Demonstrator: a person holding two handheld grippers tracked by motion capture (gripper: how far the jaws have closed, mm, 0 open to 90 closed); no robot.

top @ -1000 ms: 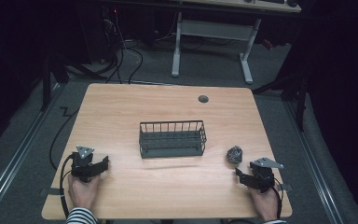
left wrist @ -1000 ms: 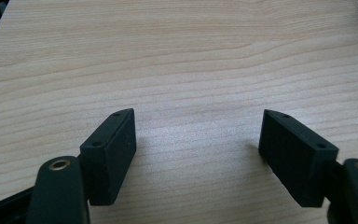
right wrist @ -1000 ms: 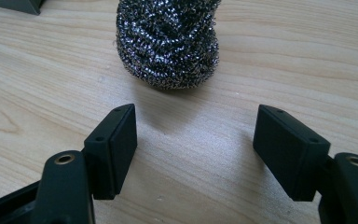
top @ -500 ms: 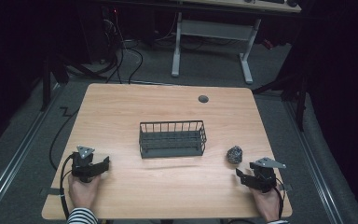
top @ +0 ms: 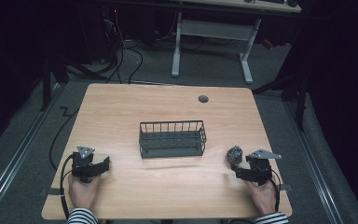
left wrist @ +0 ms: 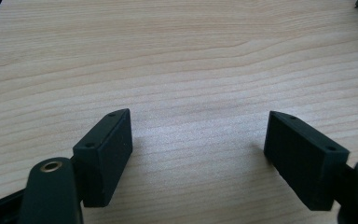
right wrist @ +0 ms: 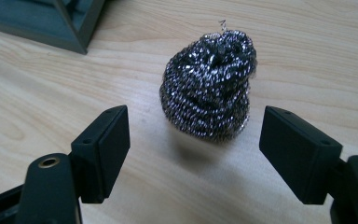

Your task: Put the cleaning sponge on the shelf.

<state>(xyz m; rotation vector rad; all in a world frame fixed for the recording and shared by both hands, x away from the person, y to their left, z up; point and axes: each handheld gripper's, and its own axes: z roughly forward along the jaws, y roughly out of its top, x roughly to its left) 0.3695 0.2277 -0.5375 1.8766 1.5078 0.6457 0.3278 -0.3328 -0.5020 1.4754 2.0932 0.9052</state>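
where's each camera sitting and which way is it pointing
High view: fixed above the person's side, looking forward and down on the table, wire basket and steel scourer; both hands and striped sleeves enter from below.
Left gripper view: rides the left gripper, looking along its open jaws at bare wood.
Right gripper view: rides the right gripper, jaws just opened, facing the scourer, which lies ahead of them untouched.
Shared: high and right gripper views both show scourer and basket.

Dark wire basket [top: 172, 139] mid-table [top: 121, 112], round grey grommet [top: 203, 99] near the far edge.
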